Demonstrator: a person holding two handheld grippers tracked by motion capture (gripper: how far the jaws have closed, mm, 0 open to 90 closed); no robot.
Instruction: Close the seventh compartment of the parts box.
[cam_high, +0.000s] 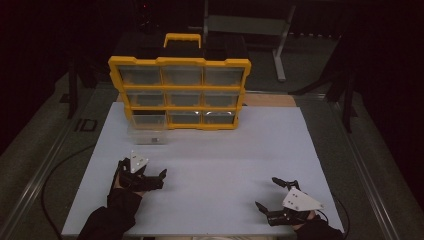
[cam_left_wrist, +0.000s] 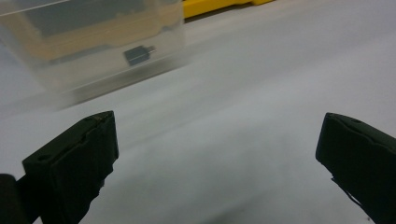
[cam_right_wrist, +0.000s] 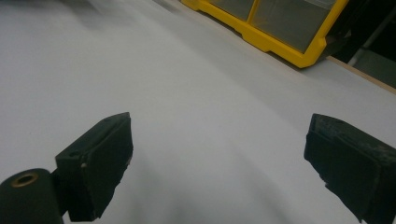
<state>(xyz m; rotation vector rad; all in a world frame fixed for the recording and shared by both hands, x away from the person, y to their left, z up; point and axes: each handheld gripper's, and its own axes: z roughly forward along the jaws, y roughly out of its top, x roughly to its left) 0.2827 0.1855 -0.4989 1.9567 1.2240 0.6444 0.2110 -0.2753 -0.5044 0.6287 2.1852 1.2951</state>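
A yellow organiser (cam_high: 180, 92) with clear drawers stands upright at the back of the white board (cam_high: 220, 150). One clear drawer (cam_high: 146, 131) lies pulled out on the board in front of its lower left corner, with a small dark part (cam_high: 156, 139) inside. In the left gripper view the drawer (cam_left_wrist: 93, 42) and the part (cam_left_wrist: 138, 54) sit just ahead. My left gripper (cam_high: 144, 170) (cam_left_wrist: 217, 154) rests open a short way in front of the drawer, nothing between its jaws. My right gripper (cam_high: 266, 192) (cam_right_wrist: 219, 163) stands open and empty near the front right, the organiser (cam_right_wrist: 280, 28) far ahead.
A metal stand (cam_high: 280, 45) rises behind the table at the back right. Dark table rails (cam_high: 55, 145) run along both sides of the board. Bare white board stretches between the two grippers and up to the organiser.
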